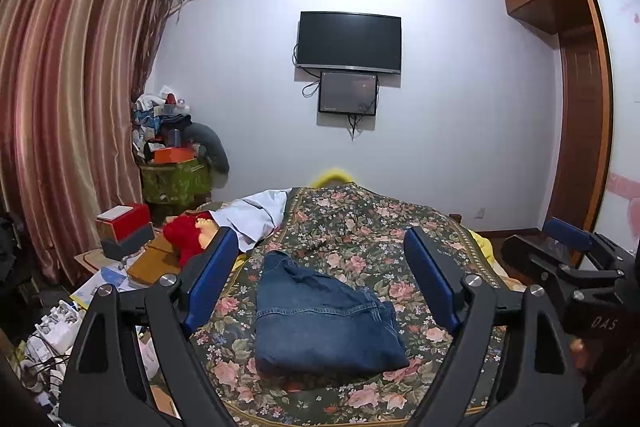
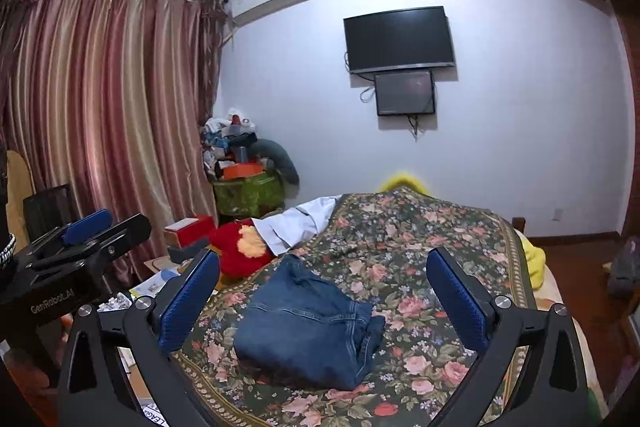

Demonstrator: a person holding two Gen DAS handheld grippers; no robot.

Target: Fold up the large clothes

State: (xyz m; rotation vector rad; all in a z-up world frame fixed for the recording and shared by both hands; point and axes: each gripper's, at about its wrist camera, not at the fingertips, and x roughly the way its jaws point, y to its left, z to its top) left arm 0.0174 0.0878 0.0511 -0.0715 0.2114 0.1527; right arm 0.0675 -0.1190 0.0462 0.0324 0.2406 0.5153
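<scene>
Your left gripper (image 1: 322, 259) has its jaws spread wide w/ nothing between the blue pads (image 1: 210, 279), held above the bed and clear of the cloth; your right gripper (image 2: 324, 281) is likewise wide apart and empty, its pads (image 2: 190, 301) off the fabric. In the left wrist view the right gripper shows at the right edge, and in the right wrist view the left one sits at the left edge, so the two are side by side, a bit apart. Just ahead of both, the jeans (image 1: 324, 319) lie folded into a compact bundle on the floral bedspread (image 1: 380, 227), near its front edge, waistband side up; neither tool touches them. Further back on the bed there's a pale blue shirt (image 1: 256, 215) at the left side, next to a red plush toy (image 1: 186, 233). Beyond that: yellow blanket (image 2: 534, 259) on the right of the bed, TV (image 1: 348, 41) on the far wall, striped curtain (image 1: 72, 99) on the left
</scene>
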